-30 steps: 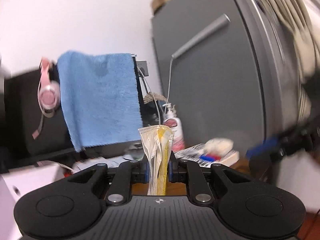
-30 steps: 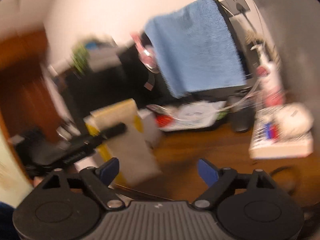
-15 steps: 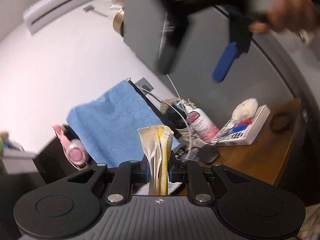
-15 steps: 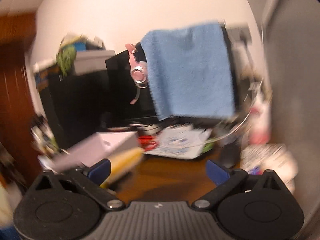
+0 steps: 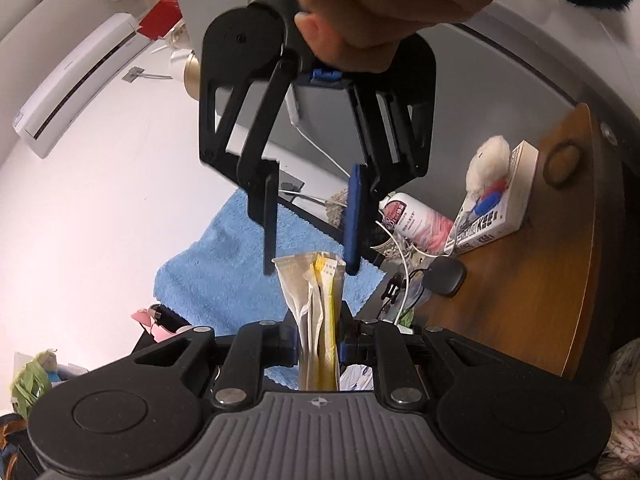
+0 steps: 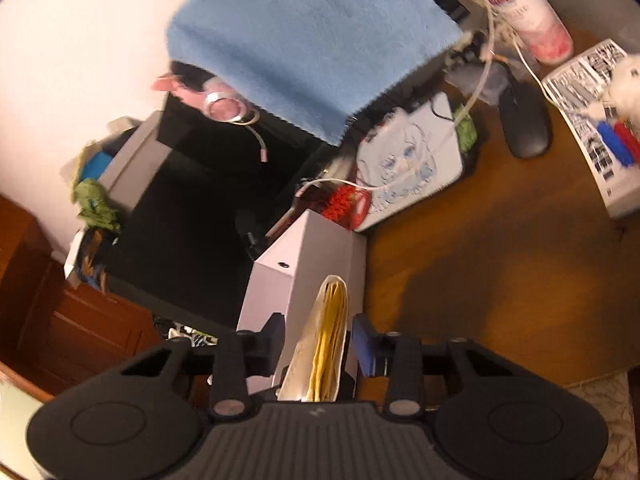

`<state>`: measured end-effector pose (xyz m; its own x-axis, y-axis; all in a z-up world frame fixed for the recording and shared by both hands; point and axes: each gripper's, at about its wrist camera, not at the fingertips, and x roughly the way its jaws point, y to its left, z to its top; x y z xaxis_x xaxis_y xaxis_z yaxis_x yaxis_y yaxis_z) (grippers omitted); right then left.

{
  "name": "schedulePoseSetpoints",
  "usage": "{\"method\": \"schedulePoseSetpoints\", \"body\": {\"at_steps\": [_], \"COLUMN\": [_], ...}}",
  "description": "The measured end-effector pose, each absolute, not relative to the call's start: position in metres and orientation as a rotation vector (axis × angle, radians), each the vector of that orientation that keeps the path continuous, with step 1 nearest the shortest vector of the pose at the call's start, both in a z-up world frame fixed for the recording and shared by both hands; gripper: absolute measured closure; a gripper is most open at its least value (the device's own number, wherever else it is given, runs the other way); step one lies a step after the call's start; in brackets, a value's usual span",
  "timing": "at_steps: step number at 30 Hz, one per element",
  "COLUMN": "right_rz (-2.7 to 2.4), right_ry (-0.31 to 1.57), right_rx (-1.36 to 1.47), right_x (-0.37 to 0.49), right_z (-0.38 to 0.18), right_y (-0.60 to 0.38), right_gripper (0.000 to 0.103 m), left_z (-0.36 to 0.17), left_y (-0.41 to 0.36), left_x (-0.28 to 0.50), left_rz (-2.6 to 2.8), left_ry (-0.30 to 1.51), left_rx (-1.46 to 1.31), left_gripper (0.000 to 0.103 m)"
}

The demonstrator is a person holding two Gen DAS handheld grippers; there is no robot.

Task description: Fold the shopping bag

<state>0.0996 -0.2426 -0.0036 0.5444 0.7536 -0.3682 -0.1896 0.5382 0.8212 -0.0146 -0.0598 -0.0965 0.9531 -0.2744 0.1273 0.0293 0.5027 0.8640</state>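
The tabletop (image 6: pixel 500 280) is the landmark. Its broad middle lies bare, leaving open room for a gripper to pass. Along its far edge the way is crowded: a black mouse (image 6: pixel 524 120), a pink-labelled bottle (image 6: pixel 524 12), trailing white cables (image 6: pixel 480 80) and a printed box (image 6: pixel 596 136) with a white plush toy (image 6: pixel 624 80) on it. At its left edge stands a grey box (image 6: pixel 308 268), with a white illustrated case (image 6: pixel 408 164) just beyond. A blue towel (image 6: pixel 312 36) hangs over the dark monitor behind, above that clutter.
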Motion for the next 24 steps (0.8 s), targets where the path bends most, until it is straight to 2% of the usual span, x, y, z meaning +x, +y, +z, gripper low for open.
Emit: {"method": "schedulePoseSetpoints", "body": {"at_steps": [7, 8, 9, 11, 14, 17, 24], "right_rz": [0.652, 0.658, 0.653, 0.642, 0.625, 0.622, 0.614], "right_ry": [0.866, 0.867, 0.856, 0.837, 0.818, 0.790, 0.723], "right_rx": [0.806, 0.806, 0.807, 0.781, 0.791, 0.821, 0.880], "right_x": [0.101, 0.100, 0.098, 0.093, 0.090, 0.091, 0.088], "right_z": [-0.014, -0.014, -0.014, -0.012, -0.010, -0.011, -0.009], "right_y": [-0.233, -0.232, -0.231, -0.229, -0.228, -0.232, -0.236], "right_gripper": [0.064, 0.068, 0.078, 0.087, 0.092, 0.094, 0.094], "left_z": [-0.092, -0.092, -0.092, -0.092, -0.089, -0.085, -0.080], "left_y": [-0.059, -0.059, -0.060, -0.060, -0.061, -0.061, -0.065], "left_x": [-0.011, -0.010, -0.010, -0.010, -0.010, -0.012, -0.021], "left_rz": [-0.190, -0.193, -0.194, -0.194, -0.195, -0.193, -0.186], "left_ry": [-0.230, -0.224, -0.222, -0.223, -0.232, -0.269, -0.307], "left_rx": [1.016, 1.016, 1.016, 1.021, 1.013, 0.990, 0.968], "left_gripper": [0.087, 0.087, 0.087, 0.086, 0.083, 0.080, 0.079]}}
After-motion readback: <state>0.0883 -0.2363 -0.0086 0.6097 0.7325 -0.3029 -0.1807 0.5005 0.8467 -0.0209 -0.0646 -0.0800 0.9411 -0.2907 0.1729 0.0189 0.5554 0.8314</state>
